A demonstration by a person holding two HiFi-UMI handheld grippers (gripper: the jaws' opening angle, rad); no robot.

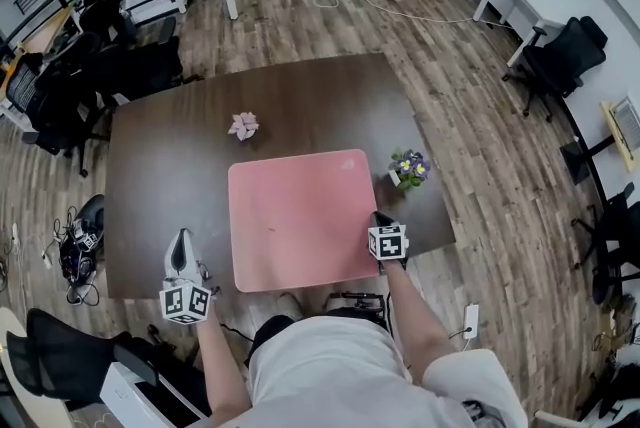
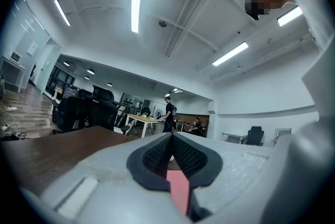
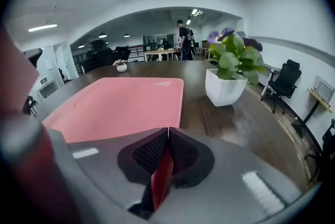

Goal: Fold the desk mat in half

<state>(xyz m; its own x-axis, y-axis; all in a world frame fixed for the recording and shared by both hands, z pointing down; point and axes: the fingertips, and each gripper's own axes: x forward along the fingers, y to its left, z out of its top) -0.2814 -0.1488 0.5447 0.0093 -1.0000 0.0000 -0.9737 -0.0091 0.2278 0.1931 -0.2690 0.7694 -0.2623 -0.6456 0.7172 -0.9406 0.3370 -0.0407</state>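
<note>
A pink desk mat [image 1: 300, 216] lies flat on the dark brown table [image 1: 160, 176], reaching to its near edge. My right gripper [image 1: 377, 217] is tilted down at the mat's near right corner, with its jaws shut. In the right gripper view the mat [image 3: 120, 100] stretches ahead of the closed right gripper [image 3: 168, 131]; a thin red strip shows in the slit, and I cannot tell what it is. My left gripper [image 1: 181, 241] rests level over bare table left of the mat, clear of it. The left gripper [image 2: 171, 136] is shut too.
A small potted plant [image 1: 408, 168] [image 3: 230, 68] stands just off the mat's far right corner. A pink crumpled item [image 1: 243, 125] lies beyond the mat's far edge. Office chairs [image 1: 60, 106] and a bag with cables [image 1: 80, 241] crowd the floor left of the table.
</note>
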